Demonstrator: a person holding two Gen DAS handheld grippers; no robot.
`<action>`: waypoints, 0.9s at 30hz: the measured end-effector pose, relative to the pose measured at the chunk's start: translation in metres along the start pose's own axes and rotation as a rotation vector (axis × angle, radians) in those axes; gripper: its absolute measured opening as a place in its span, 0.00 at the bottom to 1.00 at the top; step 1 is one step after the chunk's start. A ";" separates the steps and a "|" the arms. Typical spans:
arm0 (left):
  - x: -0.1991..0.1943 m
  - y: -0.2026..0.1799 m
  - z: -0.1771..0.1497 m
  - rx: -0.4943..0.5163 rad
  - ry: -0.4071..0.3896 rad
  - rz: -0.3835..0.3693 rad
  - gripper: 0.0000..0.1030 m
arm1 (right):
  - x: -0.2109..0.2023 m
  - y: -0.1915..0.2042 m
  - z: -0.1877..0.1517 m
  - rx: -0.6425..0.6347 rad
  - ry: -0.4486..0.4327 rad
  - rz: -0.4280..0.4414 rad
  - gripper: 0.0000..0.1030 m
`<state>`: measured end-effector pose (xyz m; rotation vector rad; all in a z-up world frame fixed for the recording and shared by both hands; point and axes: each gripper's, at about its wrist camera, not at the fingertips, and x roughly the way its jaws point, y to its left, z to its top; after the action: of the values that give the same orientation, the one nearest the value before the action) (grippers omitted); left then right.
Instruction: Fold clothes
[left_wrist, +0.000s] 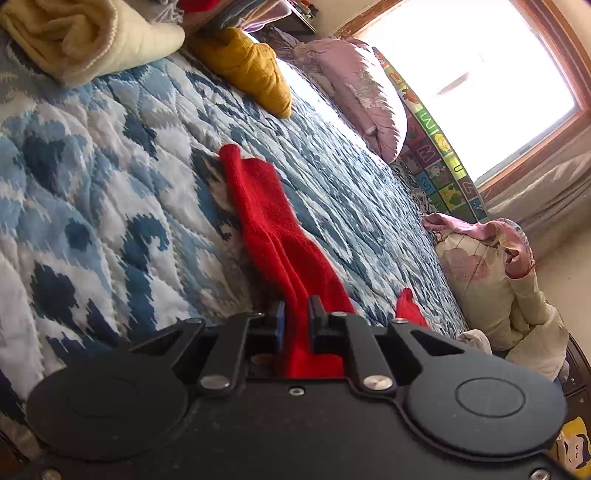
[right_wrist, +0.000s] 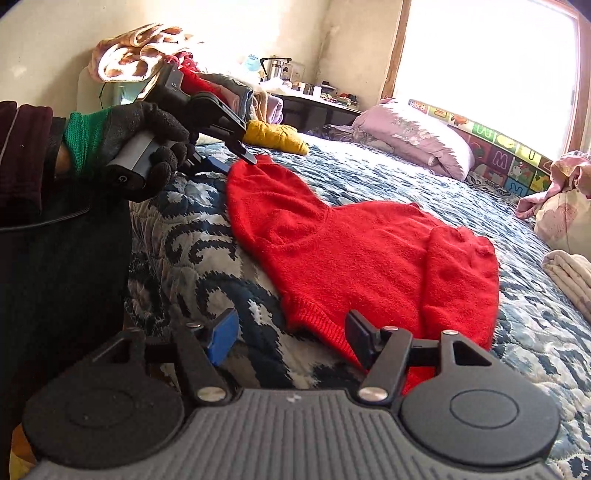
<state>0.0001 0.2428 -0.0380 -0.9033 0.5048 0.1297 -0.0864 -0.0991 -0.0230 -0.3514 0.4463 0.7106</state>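
A red knitted sweater (right_wrist: 354, 251) lies spread on the blue and white quilt (right_wrist: 369, 177) of a bed. My left gripper (left_wrist: 297, 317) is shut on a red sleeve of the sweater (left_wrist: 266, 218), which stretches away from its jaws across the quilt. In the right wrist view the left gripper (right_wrist: 236, 157) is held by a gloved hand at the sleeve's far end. My right gripper (right_wrist: 291, 334) is open, just above the quilt at the sweater's ribbed hem, with the hem edge beside its right finger (right_wrist: 360, 338).
A yellow garment (right_wrist: 277, 136), a pink pillow (right_wrist: 413, 136) and a colourful alphabet mat (right_wrist: 498, 151) lie at the far side of the bed under a bright window. A cream blanket (left_wrist: 81, 37) and a pale bundle (left_wrist: 495, 280) lie on the bed. A cluttered desk (right_wrist: 317, 99) stands beyond.
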 end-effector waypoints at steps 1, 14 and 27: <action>-0.002 -0.009 -0.002 0.017 -0.003 -0.048 0.05 | 0.000 0.001 0.000 -0.005 0.000 0.014 0.62; 0.006 -0.170 -0.107 0.643 0.098 -0.296 0.04 | -0.050 -0.142 -0.035 0.799 -0.248 -0.095 0.61; 0.028 -0.246 -0.272 1.360 0.248 -0.392 0.65 | -0.061 -0.211 -0.116 1.293 -0.355 -0.168 0.62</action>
<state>0.0033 -0.1248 -0.0138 0.3413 0.4984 -0.6365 -0.0133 -0.3332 -0.0576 0.9324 0.4458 0.2031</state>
